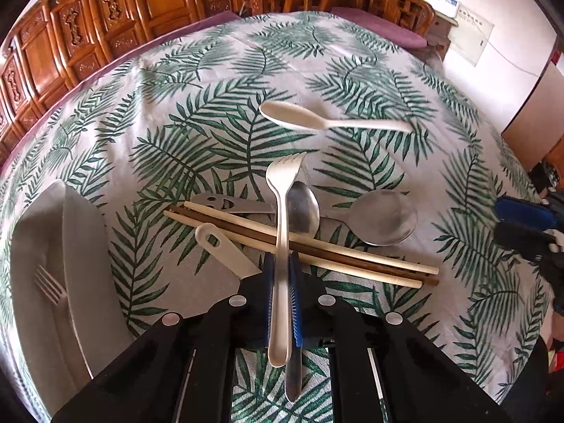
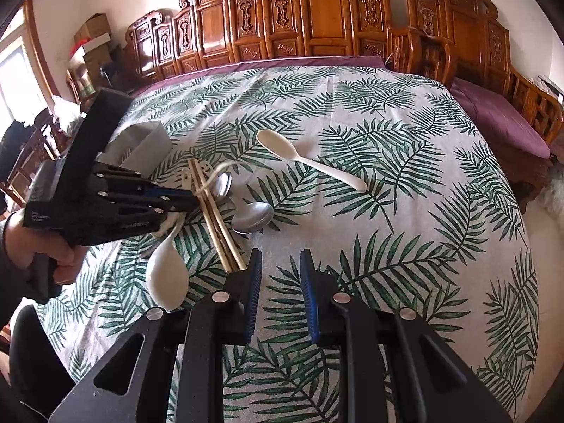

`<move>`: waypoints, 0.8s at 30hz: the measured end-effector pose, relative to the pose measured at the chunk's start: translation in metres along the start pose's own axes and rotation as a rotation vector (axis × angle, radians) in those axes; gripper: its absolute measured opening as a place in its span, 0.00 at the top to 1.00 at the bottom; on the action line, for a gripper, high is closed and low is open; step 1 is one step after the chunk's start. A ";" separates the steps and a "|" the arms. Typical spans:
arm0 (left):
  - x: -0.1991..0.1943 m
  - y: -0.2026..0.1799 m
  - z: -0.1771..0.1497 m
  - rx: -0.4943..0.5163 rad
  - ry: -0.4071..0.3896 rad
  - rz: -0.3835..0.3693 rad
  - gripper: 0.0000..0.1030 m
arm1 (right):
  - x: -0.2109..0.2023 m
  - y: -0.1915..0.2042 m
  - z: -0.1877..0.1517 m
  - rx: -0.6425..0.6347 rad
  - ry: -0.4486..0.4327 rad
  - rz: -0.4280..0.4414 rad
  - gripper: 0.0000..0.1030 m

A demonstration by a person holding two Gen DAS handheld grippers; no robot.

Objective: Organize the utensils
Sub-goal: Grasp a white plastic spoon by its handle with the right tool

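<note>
My left gripper (image 1: 282, 271) is shut on the handle of a white plastic fork (image 1: 282, 190), whose tines point away over the pile. Under the fork lie several chopsticks (image 1: 352, 253), a narrow metal spoon (image 1: 303, 208), a round metal spoon (image 1: 384, 216), a slotted metal utensil (image 1: 218, 202) and a white handle with a hole (image 1: 218, 243). A white spoon (image 1: 299, 118) lies alone farther off. In the right wrist view my right gripper (image 2: 281, 264) stands open over bare cloth with nothing between its fingers, right of the chopsticks (image 2: 218, 218). The left gripper (image 2: 190, 199) and white spoon (image 2: 278, 146) show there too.
A grey divided tray (image 1: 81, 246) at the left holds a metal fork (image 1: 49, 285); it also appears behind the left gripper as the tray (image 2: 141, 141). A leaf-print cloth (image 2: 387, 246) covers the table. Carved wooden chairs (image 2: 317, 17) line the far edge.
</note>
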State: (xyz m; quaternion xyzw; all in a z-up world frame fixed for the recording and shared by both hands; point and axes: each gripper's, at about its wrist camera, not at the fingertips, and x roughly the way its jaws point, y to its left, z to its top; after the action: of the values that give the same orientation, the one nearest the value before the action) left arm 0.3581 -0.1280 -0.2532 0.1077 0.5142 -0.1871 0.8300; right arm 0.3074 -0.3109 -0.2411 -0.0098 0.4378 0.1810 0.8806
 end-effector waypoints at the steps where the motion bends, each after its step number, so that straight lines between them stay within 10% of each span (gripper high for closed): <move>1: -0.005 0.001 -0.001 -0.009 -0.013 -0.007 0.92 | 0.003 -0.001 0.003 -0.006 0.003 -0.007 0.76; 24: -0.077 0.007 -0.025 -0.044 -0.154 -0.060 0.92 | 0.107 -0.030 0.099 -0.076 0.104 -0.052 0.62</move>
State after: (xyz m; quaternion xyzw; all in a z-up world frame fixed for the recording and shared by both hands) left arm 0.3097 -0.0968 -0.1953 0.0592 0.4559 -0.2084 0.8632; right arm 0.4517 -0.2880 -0.2675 -0.0638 0.4752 0.1738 0.8602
